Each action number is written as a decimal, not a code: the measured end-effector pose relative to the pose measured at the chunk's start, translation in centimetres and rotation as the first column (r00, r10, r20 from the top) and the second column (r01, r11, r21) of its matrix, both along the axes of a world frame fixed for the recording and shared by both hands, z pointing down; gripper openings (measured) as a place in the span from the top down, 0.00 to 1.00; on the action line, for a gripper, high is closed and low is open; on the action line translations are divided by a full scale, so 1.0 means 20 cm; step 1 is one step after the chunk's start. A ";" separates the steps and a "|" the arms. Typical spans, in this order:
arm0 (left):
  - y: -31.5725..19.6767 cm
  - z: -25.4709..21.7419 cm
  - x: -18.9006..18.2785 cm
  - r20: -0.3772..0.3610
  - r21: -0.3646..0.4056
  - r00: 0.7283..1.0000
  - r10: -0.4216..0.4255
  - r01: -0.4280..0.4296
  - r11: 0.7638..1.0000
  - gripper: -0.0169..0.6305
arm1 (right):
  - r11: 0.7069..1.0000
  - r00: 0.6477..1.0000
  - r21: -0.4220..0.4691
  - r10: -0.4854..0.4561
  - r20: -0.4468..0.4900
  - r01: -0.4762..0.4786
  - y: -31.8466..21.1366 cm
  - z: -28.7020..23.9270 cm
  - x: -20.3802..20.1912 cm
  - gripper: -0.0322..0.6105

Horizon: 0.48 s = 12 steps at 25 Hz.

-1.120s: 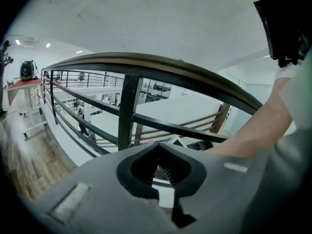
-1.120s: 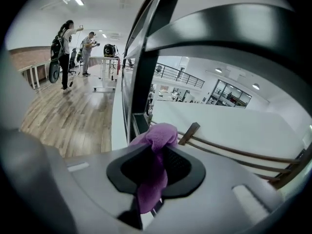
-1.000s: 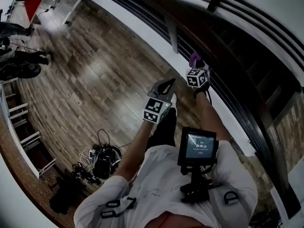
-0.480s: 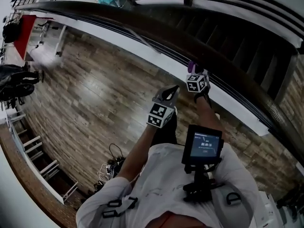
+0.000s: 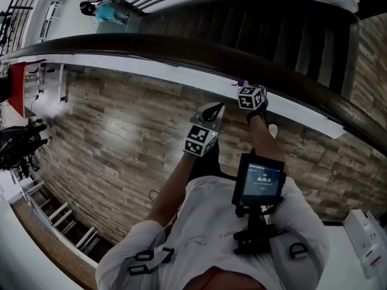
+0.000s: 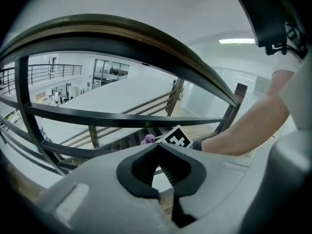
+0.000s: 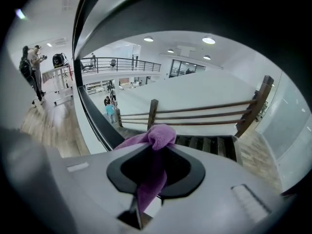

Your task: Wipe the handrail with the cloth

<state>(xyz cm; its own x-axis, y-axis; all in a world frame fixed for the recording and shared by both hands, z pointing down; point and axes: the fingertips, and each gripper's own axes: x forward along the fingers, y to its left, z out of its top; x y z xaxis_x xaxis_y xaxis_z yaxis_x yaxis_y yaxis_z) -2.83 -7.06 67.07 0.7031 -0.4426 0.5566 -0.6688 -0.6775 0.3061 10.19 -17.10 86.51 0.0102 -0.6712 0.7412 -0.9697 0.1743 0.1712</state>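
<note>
Most of the cloth (image 5: 242, 83) hidden behind the right tool (image 5: 248, 92) in the head view, handrail (image 5: 181, 50) cut off at both edges, people (image 7: 109, 107) downstairs too small to make out

You're holding two grippers, the left gripper (image 5: 213, 107) and the right gripper (image 5: 244, 84), each with one marker cube (image 5: 199, 139). You've one purple cloth (image 7: 155, 139), one handrail (image 5: 181, 48) and one screen (image 5: 260, 179) at your chest. Two people (image 7: 25, 65) stand far off on the wooden floor (image 7: 46, 123).
</note>
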 end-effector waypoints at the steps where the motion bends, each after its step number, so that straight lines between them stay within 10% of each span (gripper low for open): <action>1: 0.02 0.01 0.05 -0.001 -0.006 1.000 0.013 -0.013 1.000 0.97 | 1.000 1.000 -0.004 0.015 -0.007 -0.015 0.03 0.00 0.07 0.86; 12: 0.22 0.05 0.56 -0.010 -0.043 0.980 0.198 -0.198 0.979 0.97 | 0.988 0.987 0.010 0.152 -0.054 -0.152 0.32 -0.01 0.68 0.86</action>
<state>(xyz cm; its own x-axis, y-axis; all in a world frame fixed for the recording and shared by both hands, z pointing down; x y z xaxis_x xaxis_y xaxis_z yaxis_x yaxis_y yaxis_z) 8.34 -2.65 68.15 0.7779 -0.2696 0.5677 -0.5206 -0.7824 0.3418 23.86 -10.74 86.29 0.1526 -0.6631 0.7328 -0.9741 0.0242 0.2247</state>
